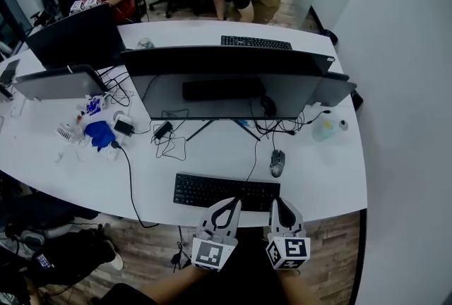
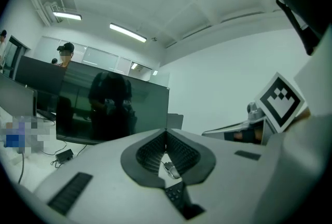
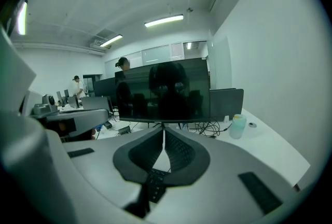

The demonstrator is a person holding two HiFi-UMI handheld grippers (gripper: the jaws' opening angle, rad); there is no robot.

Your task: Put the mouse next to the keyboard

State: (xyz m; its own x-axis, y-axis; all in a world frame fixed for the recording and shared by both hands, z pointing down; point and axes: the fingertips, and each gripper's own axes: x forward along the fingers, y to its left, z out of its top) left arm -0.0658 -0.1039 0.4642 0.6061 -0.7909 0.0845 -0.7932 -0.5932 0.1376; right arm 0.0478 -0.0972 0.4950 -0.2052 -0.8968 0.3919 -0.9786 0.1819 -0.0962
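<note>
The black keyboard (image 1: 226,191) lies near the front edge of the white desk (image 1: 325,183). A grey mouse (image 1: 277,162) on a cable sits just beyond the keyboard's right end. Both grippers hover over the desk's front edge, side by side. My left gripper (image 1: 234,202) is above the keyboard's right half, shut and empty. My right gripper (image 1: 280,200) is at the keyboard's right end, short of the mouse, also shut with nothing in it. In the left gripper view, the mouse (image 2: 170,168) and keyboard (image 2: 176,194) show through the gap below the left gripper (image 2: 166,131). The right gripper (image 3: 164,128) frames the keyboard (image 3: 153,184).
A large monitor (image 1: 226,81) stands behind the keyboard, with tangled cables (image 1: 169,138) at its foot. A clear bottle (image 1: 323,128) is at the right, blue and white clutter (image 1: 95,128) at the left. Two people work at the far side. A chair (image 1: 42,219) sits at lower left.
</note>
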